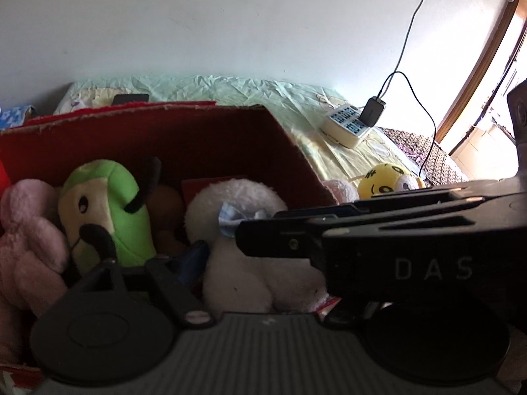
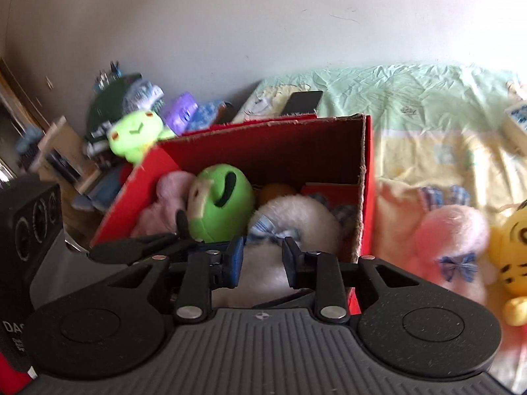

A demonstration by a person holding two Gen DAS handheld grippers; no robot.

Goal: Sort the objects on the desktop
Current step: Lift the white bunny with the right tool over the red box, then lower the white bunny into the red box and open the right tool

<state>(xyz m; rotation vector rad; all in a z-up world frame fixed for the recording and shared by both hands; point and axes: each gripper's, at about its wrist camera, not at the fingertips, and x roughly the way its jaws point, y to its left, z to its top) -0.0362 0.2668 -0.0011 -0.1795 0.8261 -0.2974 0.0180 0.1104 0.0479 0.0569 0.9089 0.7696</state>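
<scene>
A red cardboard box [image 2: 263,144] [image 1: 184,131] holds several plush toys: a green one [image 2: 224,207] [image 1: 108,210], a pink one [image 2: 161,204] [image 1: 26,247] and a white one [image 2: 296,220] [image 1: 250,256]. My right gripper [image 2: 263,260] hangs over the box's near edge above the white plush, its blue-padded fingers [image 2: 235,260] a little apart with nothing between them. My left gripper's fingers are mostly hidden; the right gripper's black body [image 1: 395,240] crosses the left wrist view. Outside the box lie a pink plush [image 2: 451,240] [image 1: 339,189] and a yellow plush [image 2: 513,256] [image 1: 388,181].
The box sits on a pale green and yellow sheet [image 2: 428,105]. A white power strip [image 1: 346,125] with a black charger and cable lies to the right. A dark phone [image 2: 301,102] lies behind the box. A green frog plush [image 2: 135,131] and clutter stand at the left.
</scene>
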